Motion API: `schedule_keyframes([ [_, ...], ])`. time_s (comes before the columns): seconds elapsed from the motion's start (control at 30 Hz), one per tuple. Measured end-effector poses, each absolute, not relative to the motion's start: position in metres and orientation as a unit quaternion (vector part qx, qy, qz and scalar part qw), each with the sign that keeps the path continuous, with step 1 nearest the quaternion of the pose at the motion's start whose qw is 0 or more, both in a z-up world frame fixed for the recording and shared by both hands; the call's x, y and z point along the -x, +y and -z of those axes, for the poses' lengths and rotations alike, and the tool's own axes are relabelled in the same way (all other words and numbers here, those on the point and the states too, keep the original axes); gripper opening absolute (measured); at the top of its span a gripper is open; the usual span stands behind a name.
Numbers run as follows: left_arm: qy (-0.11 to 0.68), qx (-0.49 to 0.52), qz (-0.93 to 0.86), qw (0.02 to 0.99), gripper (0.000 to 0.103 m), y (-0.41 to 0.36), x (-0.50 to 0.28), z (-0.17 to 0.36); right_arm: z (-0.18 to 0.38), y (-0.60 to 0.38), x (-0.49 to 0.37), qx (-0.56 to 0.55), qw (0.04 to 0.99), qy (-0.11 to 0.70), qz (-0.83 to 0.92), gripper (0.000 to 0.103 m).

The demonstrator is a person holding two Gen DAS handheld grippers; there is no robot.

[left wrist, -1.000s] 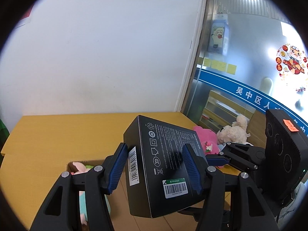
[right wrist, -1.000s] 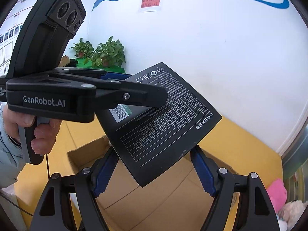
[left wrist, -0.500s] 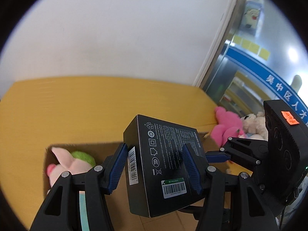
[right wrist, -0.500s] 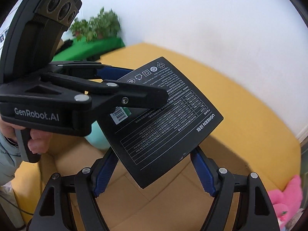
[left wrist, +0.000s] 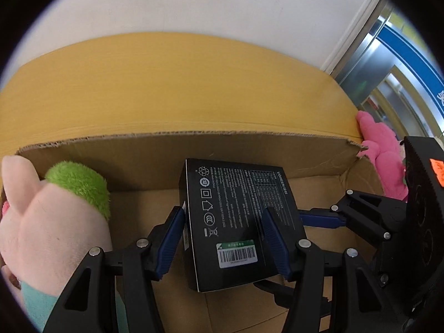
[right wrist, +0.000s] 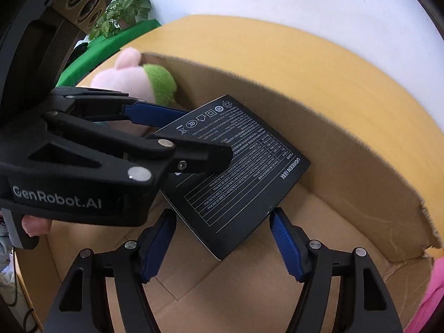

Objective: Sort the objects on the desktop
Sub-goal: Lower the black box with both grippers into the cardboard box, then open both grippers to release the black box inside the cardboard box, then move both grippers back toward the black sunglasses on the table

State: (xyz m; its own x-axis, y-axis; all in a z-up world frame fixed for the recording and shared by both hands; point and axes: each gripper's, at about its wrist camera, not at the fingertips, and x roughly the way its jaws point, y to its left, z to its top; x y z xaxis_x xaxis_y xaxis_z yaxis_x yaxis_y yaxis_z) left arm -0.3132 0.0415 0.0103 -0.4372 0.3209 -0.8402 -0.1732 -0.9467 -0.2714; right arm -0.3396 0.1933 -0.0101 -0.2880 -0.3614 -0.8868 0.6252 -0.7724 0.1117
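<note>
Left gripper (left wrist: 223, 238): clamped across a black product box (left wrist: 238, 224), one blue pad pressed to its left side and the other lying on its printed top face; it holds the box tilted above the floor of the carton.
Right gripper (right wrist: 222, 242): jaws spread wide and gripping nothing; the near corner of the black box (right wrist: 236, 172) hangs between its blue fingertips (right wrist: 285, 245), and contact with either cannot be told.
Black product box: a flat dark carton with white printed text, recycling symbols and a barcode sticker with a green band; it sits inside the outline of the cardboard box, lifted off its bottom.
Cardboard box (left wrist: 249, 149): open-topped brown carton on the table, its far wall showing raw corrugated edge and its right corner torn.
Plush toy (left wrist: 52, 216): pale pink with a green fuzzy patch, lying in the left end of the carton just beside the left gripper.
Pink plush (left wrist: 380, 149): outside the carton, against its right end.
Table (left wrist: 172, 83): yellow wood top, meeting a white wall.
Potted plant (right wrist: 125, 5): green leaves beyond the table's far left corner in the right wrist view.
</note>
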Motion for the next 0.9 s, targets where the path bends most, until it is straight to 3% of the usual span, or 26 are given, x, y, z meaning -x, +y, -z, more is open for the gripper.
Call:
schedule_keyframes([
  [0.23, -0.074, 0.523, -0.836, 0.146, 0.056, 0.035, 0.313, -0.008, 0.006, 0.18, 0.333, -0.514, 0.294, 0.13, 0.795, 0.068],
  [0.37, -0.042, 0.464, -0.875, 0.134, 0.057, 0.034, 0.283, -0.049, -0.022, 0.185, 0.312, -0.496, 0.274, 0.121, 0.815, 0.069],
  [0.47, -0.01, 0.382, -0.912, 0.149, 0.059, 0.037, 0.239, -0.097, -0.061, 0.196, 0.278, -0.462, 0.247, 0.116, 0.844, 0.085],
  [0.57, 0.005, 0.314, -0.938, 0.147, 0.077, 0.031, 0.183, -0.137, -0.089, 0.205, 0.228, -0.421, 0.22, 0.104, 0.874, 0.102],
  [0.67, 0.001, 0.264, -0.954, 0.143, 0.08, 0.024, 0.132, -0.164, -0.127, 0.204, 0.185, -0.38, 0.198, 0.111, 0.897, 0.103],
  [0.9, -0.002, 0.221, -0.966, 0.136, 0.08, 0.017, 0.039, -0.187, -0.144, 0.2, 0.072, -0.335, 0.15, 0.076, 0.927, 0.103],
])
